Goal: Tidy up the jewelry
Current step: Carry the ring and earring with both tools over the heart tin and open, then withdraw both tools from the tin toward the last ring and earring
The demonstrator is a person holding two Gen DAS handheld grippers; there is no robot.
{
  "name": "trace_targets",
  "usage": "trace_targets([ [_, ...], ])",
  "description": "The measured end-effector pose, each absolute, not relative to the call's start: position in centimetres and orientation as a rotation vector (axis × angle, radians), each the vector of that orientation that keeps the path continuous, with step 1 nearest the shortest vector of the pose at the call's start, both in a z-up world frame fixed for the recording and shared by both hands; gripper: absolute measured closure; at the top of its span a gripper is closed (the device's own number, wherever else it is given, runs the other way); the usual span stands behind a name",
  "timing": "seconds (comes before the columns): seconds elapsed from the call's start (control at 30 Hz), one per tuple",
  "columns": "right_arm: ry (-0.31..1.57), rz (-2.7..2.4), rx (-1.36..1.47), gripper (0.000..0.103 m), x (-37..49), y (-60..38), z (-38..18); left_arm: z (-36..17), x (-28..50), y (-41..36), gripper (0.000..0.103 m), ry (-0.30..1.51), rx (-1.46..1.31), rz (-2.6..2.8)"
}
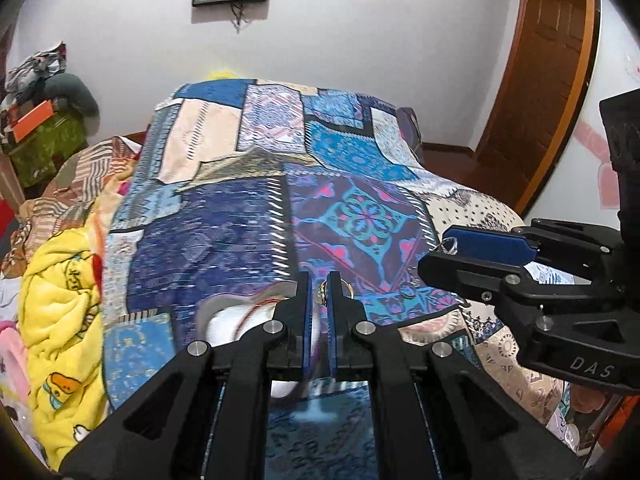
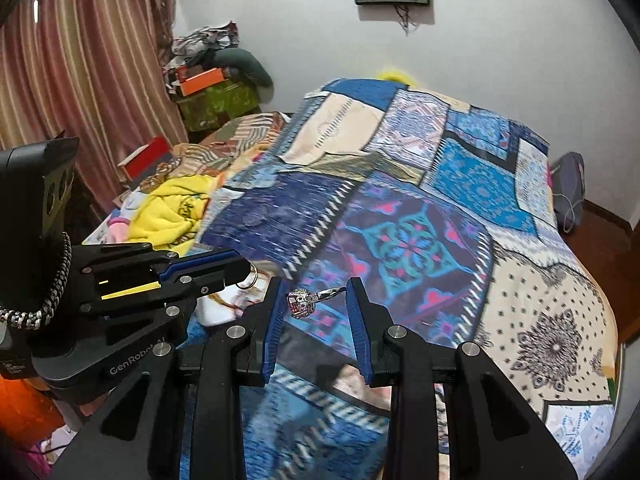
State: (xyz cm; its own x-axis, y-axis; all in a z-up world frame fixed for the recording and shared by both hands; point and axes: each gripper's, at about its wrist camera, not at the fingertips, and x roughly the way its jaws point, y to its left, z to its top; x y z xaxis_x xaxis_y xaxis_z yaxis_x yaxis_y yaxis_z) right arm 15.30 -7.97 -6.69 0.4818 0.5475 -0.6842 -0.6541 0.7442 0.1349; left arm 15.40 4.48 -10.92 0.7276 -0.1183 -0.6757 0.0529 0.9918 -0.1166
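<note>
Rings, light, stiff, slippery: left gripper (image 1: 319, 300) pinching gold ring (image 1: 347, 289) by its band; right gripper (image 2: 318, 300) spanning silver gemstone ring (image 2: 303, 302), seemingly gripping band and gem.

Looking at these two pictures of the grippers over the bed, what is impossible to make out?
- Left wrist view: the gold ring is mostly hidden between the left gripper fingers.
- Left wrist view: the white object with a thin red loop is blurred and covered by the fingers; unidentifiable.
- Right wrist view: whether the pads of the right gripper actually touch the silver ring.
- Both views: the quilt is motion-blurred.
</note>
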Motion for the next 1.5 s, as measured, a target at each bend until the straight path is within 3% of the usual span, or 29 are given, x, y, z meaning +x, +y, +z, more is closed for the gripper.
trace_targets([
  [0.37,0.787,0.79,-0.169,0.075,14.3,-4.2,-7.3,-10.8,14.5,7.9,0.098,0.738,-0.098,-0.065],
  [0.97,0.915,0.848,-0.158,0.075,16.6,-0.7,-11.2,-16.4,16.1,10.3,0.098,0.851,-0.139,-0.083],
  [1.5,0.953,0.863,-0.172,0.074,16.4,-0.1,-11.9,-16.1,16.7,11.2,0.096,0.858,-0.17,-0.079],
])
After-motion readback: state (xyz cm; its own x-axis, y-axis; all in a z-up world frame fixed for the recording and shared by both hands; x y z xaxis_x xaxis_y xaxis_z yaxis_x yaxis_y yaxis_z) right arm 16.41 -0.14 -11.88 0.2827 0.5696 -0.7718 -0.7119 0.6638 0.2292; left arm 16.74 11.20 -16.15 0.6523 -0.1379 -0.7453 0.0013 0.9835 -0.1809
